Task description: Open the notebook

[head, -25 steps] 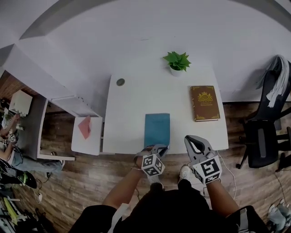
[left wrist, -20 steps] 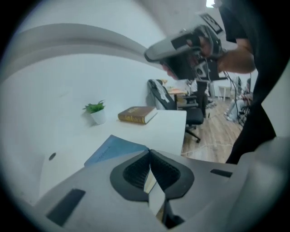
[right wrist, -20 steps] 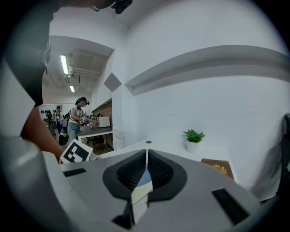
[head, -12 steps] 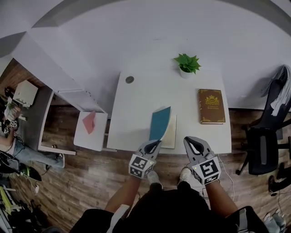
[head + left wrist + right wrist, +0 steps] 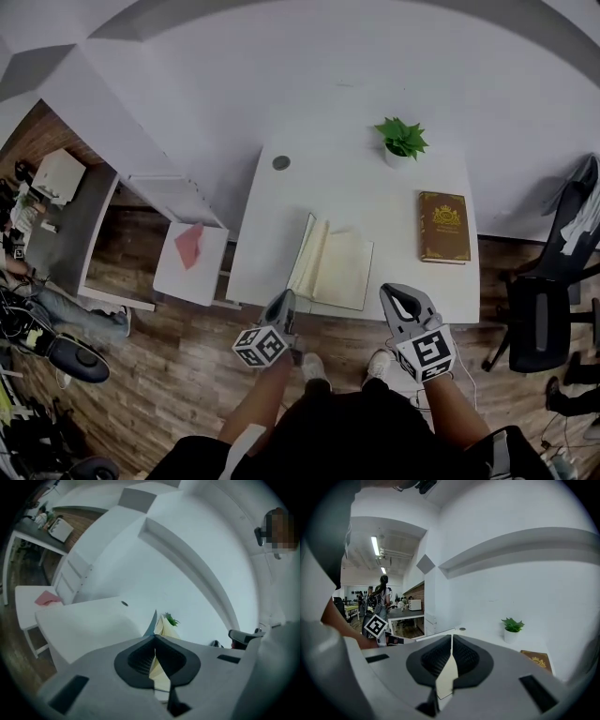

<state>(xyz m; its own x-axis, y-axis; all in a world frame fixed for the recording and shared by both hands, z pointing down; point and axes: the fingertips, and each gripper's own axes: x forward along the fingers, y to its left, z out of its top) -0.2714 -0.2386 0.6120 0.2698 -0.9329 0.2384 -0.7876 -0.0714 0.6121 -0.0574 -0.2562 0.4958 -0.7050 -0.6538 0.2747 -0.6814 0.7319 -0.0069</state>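
Lying on its side, left hand-held gripper (image 5: pixel 284 300) pinches raised notebook cover (image 5: pixel 307 246)

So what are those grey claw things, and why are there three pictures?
A person holds a pinching tool, called a gripper, in each hand. One picture comes from a camera on their head, looking down. The other two come from cameras riding on the grippers. On the white table lie an open notebook, a brown book and a little potted plant. The left gripper seems shut on the notebook's cover, propping it up. The right gripper is shut and empty.
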